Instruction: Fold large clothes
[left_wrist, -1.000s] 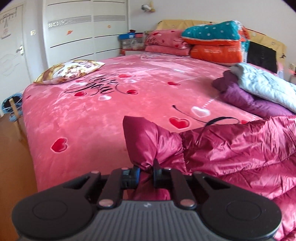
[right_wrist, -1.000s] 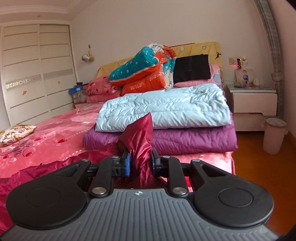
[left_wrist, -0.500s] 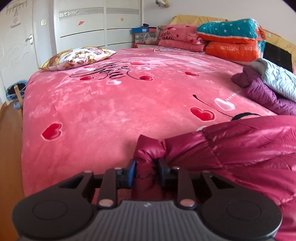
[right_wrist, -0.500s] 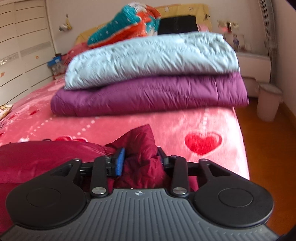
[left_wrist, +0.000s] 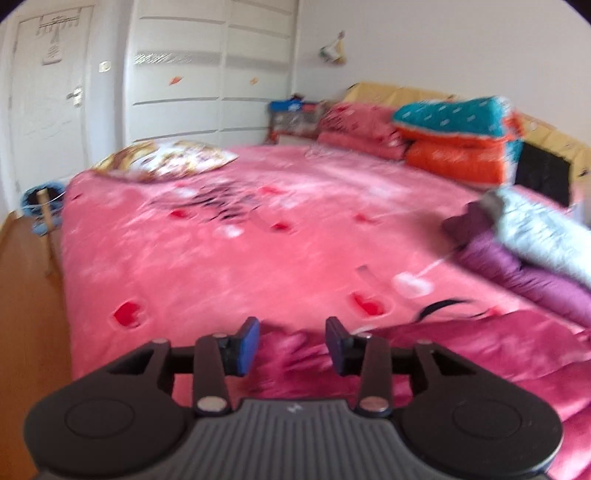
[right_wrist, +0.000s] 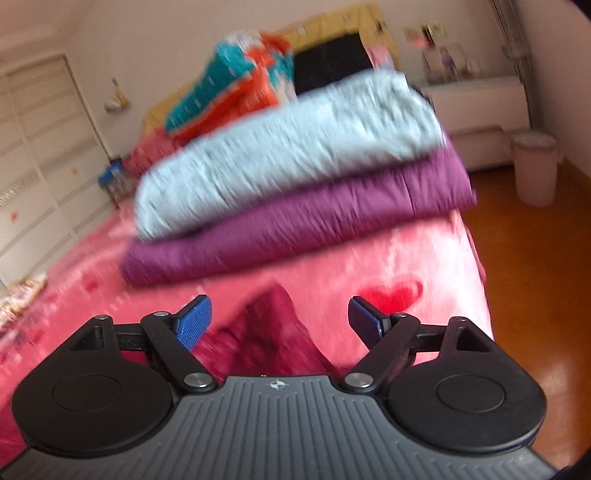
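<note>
Both grippers have just been opening and neither pinches cloth now. The left gripper (left_wrist: 291, 341) has its blue pads parted, with the shiny crimson padded jacket (left_wrist: 461, 354) lying low between and beyond them, untouched as far as the blur allows. The right gripper (right_wrist: 279, 319) stands spread wide, and a peaked corner of the same jacket (right_wrist: 271, 328) sits between its jaws, clear of both pads.

The step in hand reads as releasing a fold laid on the bed. To do it well, each tool should back straight off along its own line so the pads do not drag the slippery shell and undo the fold; the raised corner under the right tool would want pressing flat before the next fold is taken.

Both tools point forward and somewhat downward over the near edge of the pink plush heart-print bedspread (left_wrist: 221, 258). The right view looks rolled, the bed sloping across it.

Further off, a folded purple quilted coat (right_wrist: 295, 229) carries a folded pale blue quilted coat (right_wrist: 288, 155), near the jacket but apart from it. Beyond them sit teal and orange pillows (left_wrist: 454, 122) by the headboard.
</note>
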